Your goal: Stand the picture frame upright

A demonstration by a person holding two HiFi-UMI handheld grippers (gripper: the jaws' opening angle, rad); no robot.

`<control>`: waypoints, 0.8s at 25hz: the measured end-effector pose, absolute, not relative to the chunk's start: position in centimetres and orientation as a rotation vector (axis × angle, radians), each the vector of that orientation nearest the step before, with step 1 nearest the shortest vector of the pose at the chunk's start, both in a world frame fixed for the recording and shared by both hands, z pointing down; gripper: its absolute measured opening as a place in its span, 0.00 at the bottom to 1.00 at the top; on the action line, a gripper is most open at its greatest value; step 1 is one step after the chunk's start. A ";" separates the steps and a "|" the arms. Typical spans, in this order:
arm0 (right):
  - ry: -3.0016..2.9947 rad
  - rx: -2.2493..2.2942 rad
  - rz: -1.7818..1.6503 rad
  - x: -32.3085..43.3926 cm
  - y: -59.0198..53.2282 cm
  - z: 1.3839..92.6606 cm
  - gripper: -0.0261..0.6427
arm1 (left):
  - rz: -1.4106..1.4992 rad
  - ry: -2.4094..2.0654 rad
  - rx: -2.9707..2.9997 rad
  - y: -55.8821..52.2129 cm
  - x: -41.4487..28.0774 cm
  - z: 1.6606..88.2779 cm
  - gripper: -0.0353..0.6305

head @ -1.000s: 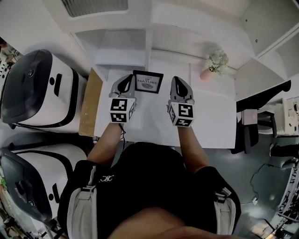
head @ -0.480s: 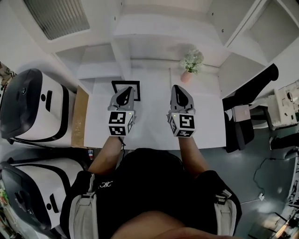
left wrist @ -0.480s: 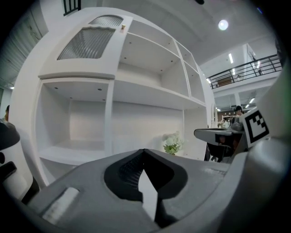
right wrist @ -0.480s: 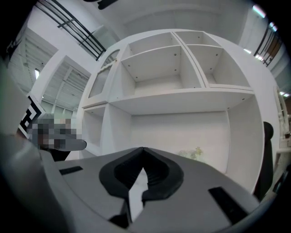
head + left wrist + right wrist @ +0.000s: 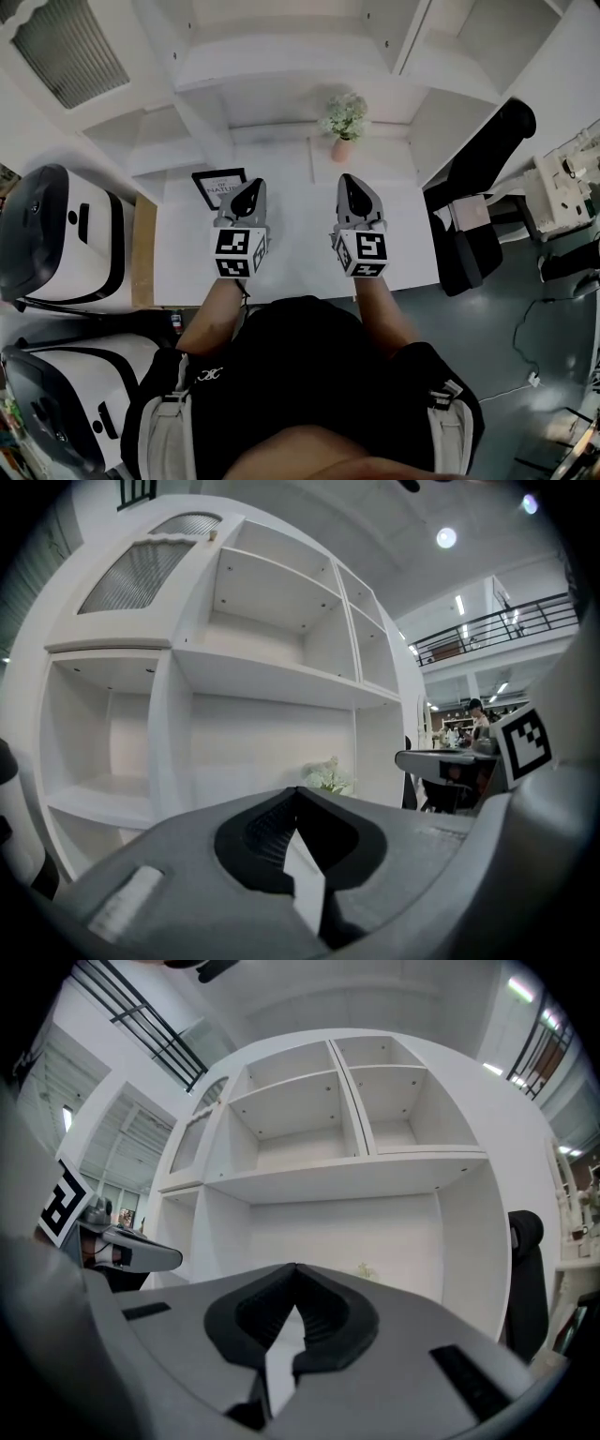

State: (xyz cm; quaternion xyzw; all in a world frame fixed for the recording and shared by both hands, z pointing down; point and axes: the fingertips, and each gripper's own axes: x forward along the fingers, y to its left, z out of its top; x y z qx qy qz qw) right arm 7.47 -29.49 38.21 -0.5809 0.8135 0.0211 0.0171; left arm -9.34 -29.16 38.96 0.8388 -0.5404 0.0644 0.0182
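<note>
The picture frame [image 5: 216, 187], black-edged with a white printed sheet, sits at the back left of the white table [image 5: 291, 253]. Its right edge is hidden behind my left gripper [image 5: 249, 187], and I cannot tell whether it lies flat or leans. That gripper hovers just right of the frame, shut and empty. My right gripper [image 5: 351, 183] is held level with it further right, also shut with nothing in it. In the left gripper view the jaws [image 5: 298, 794] meet, pointing at the shelves. The right gripper view shows its jaws [image 5: 295, 1269] closed the same way.
A potted plant [image 5: 344, 120] stands at the table's back edge below a white shelving unit [image 5: 281, 66]. A black office chair [image 5: 478, 187] is to the right. White-and-black machines [image 5: 56, 234] and a wooden board [image 5: 142, 253] flank the table's left side.
The head view has swung, so the frame and plant now appear further left in the picture. Both grippers stay shut side by side, and the frame has not been touched.
</note>
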 end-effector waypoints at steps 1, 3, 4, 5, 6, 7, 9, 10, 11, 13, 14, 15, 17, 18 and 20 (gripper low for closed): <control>2.526 -1.801 0.064 7.7 -29.3 38.2 0.04 | 0.196 -1.670 2.606 -29.0 -8.9 38.9 0.08; 2.520 -1.797 0.059 8.1 -29.1 38.1 0.04 | 0.186 -1.652 2.607 -28.8 -8.3 38.8 0.08; 2.516 -1.798 0.057 8.2 -29.0 38.1 0.04 | 0.178 -1.642 2.606 -28.7 -8.1 38.8 0.08; 2.513 -1.803 0.055 8.3 -28.9 38.2 0.04 | 0.167 -1.631 2.604 -28.6 -7.9 38.7 0.08; 2.511 -1.808 0.054 8.4 -28.8 38.2 0.04 | 0.153 -1.621 2.601 -28.4 -7.9 38.6 0.08; 2.512 -1.811 0.055 8.4 -28.7 38.2 0.04 | 0.145 -1.617 2.600 -28.3 -7.9 38.5 0.08; 2.516 -1.809 0.061 8.3 -28.4 38.2 0.04 | 0.149 -1.622 2.603 -28.1 -7.9 38.4 0.08; 2.518 -1.804 0.060 8.3 -28.3 38.2 0.04 | 0.153 -1.627 2.605 -27.9 -8.0 38.3 0.08; 2.519 -1.799 0.058 8.2 -28.1 38.2 0.04 | 0.155 -1.631 2.606 -27.8 -8.0 38.2 0.08; 2.521 -1.793 0.052 8.0 -27.9 38.3 0.04 | 0.156 -1.632 2.605 -27.5 -8.1 38.2 0.08; 2.522 -1.791 0.050 7.9 -27.8 38.4 0.04 | 0.157 -1.631 2.604 -27.4 -8.1 38.2 0.08; 2.523 -1.790 0.047 7.8 -27.7 38.4 0.04 | 0.159 -1.629 2.604 -27.3 -8.2 38.3 0.08; 2.524 -1.791 0.041 7.7 -27.6 38.6 0.04 | 0.162 -1.628 2.602 -27.2 -8.3 38.4 0.08; 2.524 -1.793 0.036 7.7 -27.6 38.6 0.04 | 0.163 -1.626 2.601 -27.1 -8.3 38.4 0.08; 2.521 -1.798 0.023 7.7 -27.6 38.7 0.04 | 0.166 -1.618 2.600 -26.9 -8.4 38.5 0.08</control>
